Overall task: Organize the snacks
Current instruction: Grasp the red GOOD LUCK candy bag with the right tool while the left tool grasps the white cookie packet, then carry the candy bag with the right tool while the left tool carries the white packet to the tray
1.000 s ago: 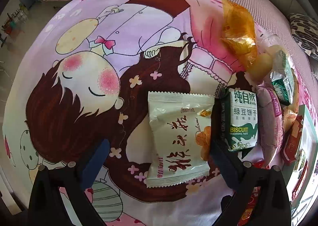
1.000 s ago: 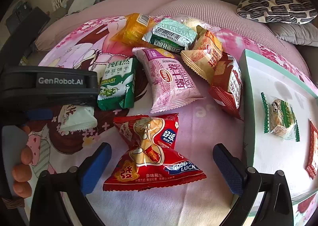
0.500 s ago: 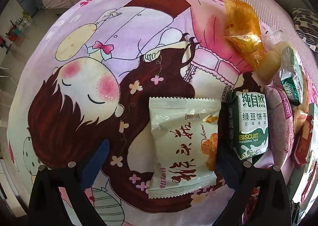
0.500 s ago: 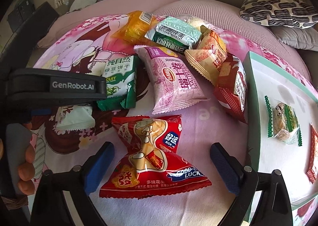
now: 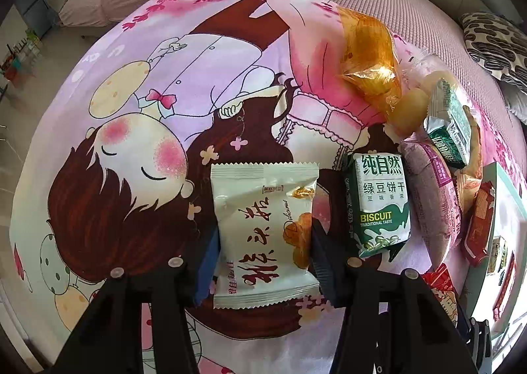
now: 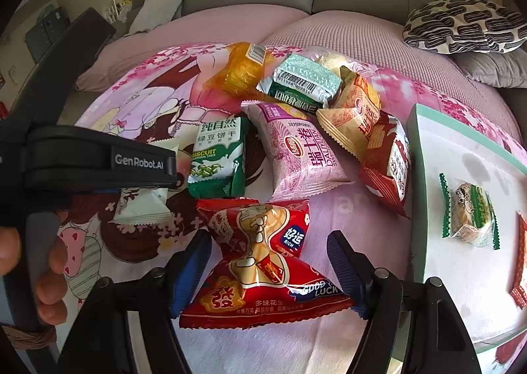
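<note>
A cream snack packet (image 5: 263,229) lies on the cartoon-print blanket (image 5: 158,84). My left gripper (image 5: 262,258) is shut on it, a pad against each side. In the right wrist view this packet (image 6: 141,206) shows under the left gripper's body (image 6: 95,163). My right gripper (image 6: 268,270) has closed on a red peanut packet (image 6: 263,262), pads pressing its pinched waist. A green biscuit packet (image 5: 378,202) lies just right of the cream one.
A pile of snacks lies beyond: orange packet (image 6: 240,69), green-white packet (image 6: 299,84), pink packet (image 6: 303,153), tan packet (image 6: 355,114), dark red packet (image 6: 388,160). A white tray (image 6: 415,196) at right holds a small wrapped snack (image 6: 469,214). Sofa cushions stand behind.
Both grippers have closed from wide open: the left onto the cream packet, the right onto the red peanut packet. Both also moved slightly forward over their packets.
</note>
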